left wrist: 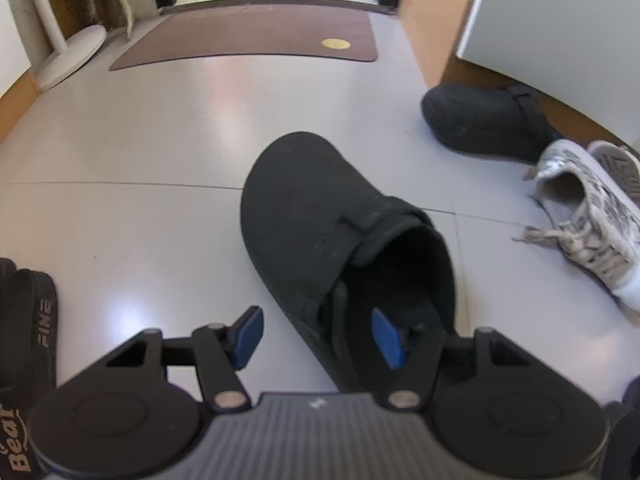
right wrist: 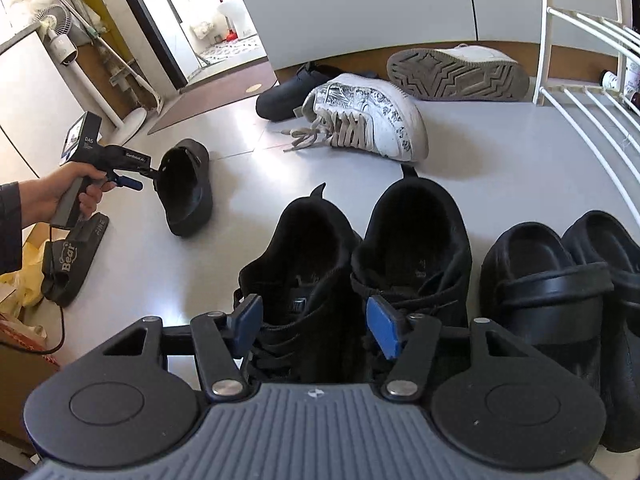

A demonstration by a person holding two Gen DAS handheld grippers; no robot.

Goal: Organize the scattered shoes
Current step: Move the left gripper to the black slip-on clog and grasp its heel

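A black felt clog (left wrist: 320, 208) lies on the grey floor with its heel opening toward my left gripper (left wrist: 316, 320). One blue pad (left wrist: 386, 338) is inside the opening and the other stands outside, clear of the clog's side wall. The right wrist view shows this gripper (right wrist: 150, 178) in a person's hand at the clog (right wrist: 188, 188). My right gripper (right wrist: 314, 316) hovers over a pair of black sneakers, its pads flanking the left sneaker (right wrist: 300, 248). Whether they press on it I cannot tell.
The matching clog (left wrist: 484, 120) lies by a cabinet (left wrist: 552, 20), next to a patterned white sneaker (right wrist: 368, 120) and its mate (right wrist: 456, 76) on its side. Black rubber clogs (right wrist: 548, 280) stand right of the sneakers, below a white wire rack (right wrist: 580, 80). A black slide (right wrist: 68, 264) lies left.
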